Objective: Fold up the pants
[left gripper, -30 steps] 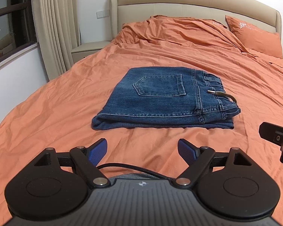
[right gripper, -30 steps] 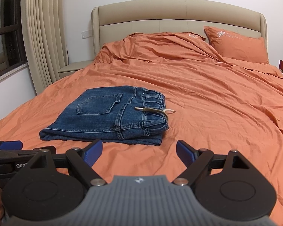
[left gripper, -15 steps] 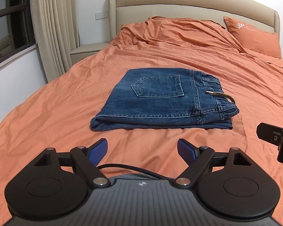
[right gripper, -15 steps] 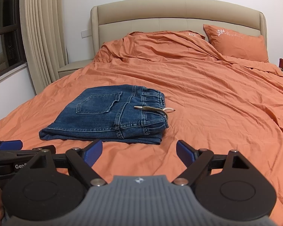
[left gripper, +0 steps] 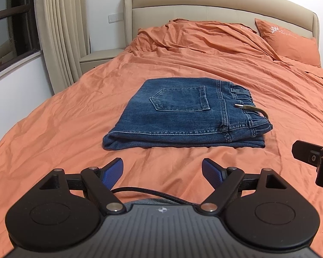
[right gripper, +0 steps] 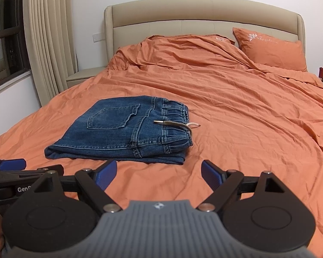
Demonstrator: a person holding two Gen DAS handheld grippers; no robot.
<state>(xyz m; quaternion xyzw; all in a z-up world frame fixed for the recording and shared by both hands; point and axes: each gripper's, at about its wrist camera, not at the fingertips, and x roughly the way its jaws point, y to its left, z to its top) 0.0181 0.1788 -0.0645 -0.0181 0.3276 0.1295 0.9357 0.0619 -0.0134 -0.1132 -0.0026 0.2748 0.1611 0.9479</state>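
Note:
Blue denim pants (left gripper: 183, 114) (right gripper: 122, 129) lie folded into a flat rectangle on the orange bed, back pocket up, waistband to the right. A drawstring (left gripper: 253, 109) (right gripper: 174, 124) with a metal tip rests across the waistband. My left gripper (left gripper: 162, 171) hovers open over the sheet, short of the pants' near edge, with nothing between its blue pads. My right gripper (right gripper: 158, 172) is also open and empty, near the pants' front right corner. Each gripper shows at the edge of the other's view.
The orange sheet (right gripper: 247, 129) covers the whole bed, rumpled toward the beige headboard (left gripper: 215, 6). An orange pillow (right gripper: 271, 51) leans at the back right. A bedside table (left gripper: 101, 57) and curtain (left gripper: 58, 32) stand at the left, beside a window.
Both views have drifted slightly; the pants sit a little lower and nearer in the frames. The pants themselves have not moved, and both grippers stay open.

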